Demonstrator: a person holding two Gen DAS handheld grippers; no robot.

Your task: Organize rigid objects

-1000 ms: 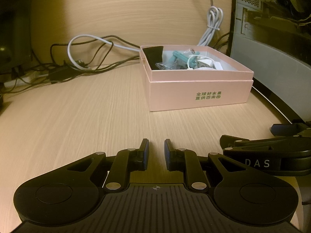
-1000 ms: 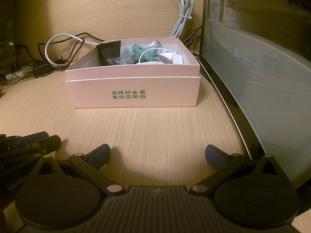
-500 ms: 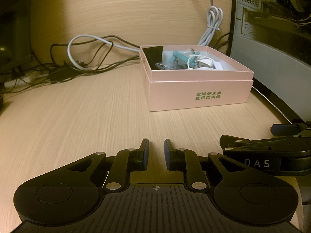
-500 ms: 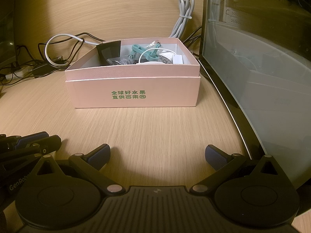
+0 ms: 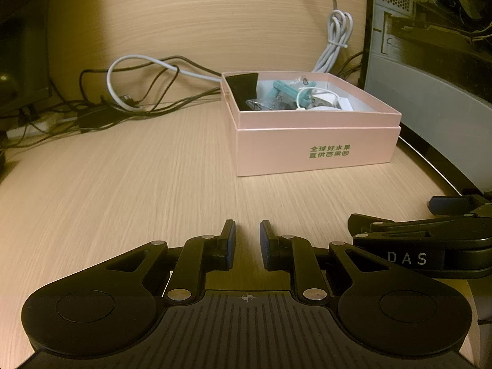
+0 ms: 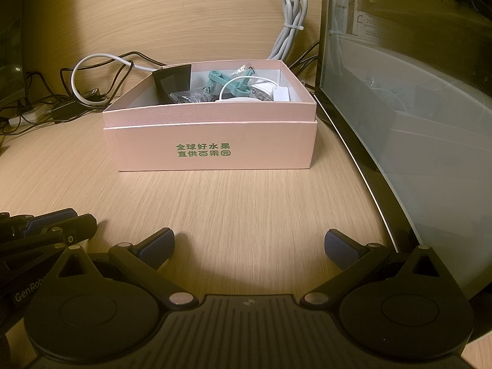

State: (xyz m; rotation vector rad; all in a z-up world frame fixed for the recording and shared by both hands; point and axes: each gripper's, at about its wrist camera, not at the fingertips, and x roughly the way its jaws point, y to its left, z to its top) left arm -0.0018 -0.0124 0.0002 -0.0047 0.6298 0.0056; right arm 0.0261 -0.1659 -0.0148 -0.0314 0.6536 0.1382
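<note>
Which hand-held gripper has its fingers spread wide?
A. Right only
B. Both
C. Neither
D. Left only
A: the right hand-held gripper has its fingers far apart over the bare desk, while the left hand-held gripper shows only a narrow gap, holding nothing.

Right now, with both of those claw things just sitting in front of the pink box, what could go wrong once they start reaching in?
The items in the pink box lie piled together: pulling the teal plastic part may drag out the thin white cord looped over it. The box stands close beside the glass-sided computer case, so the right gripper, jaws wide, could knock it. The left gripper, nearly closed, must open first.
</note>
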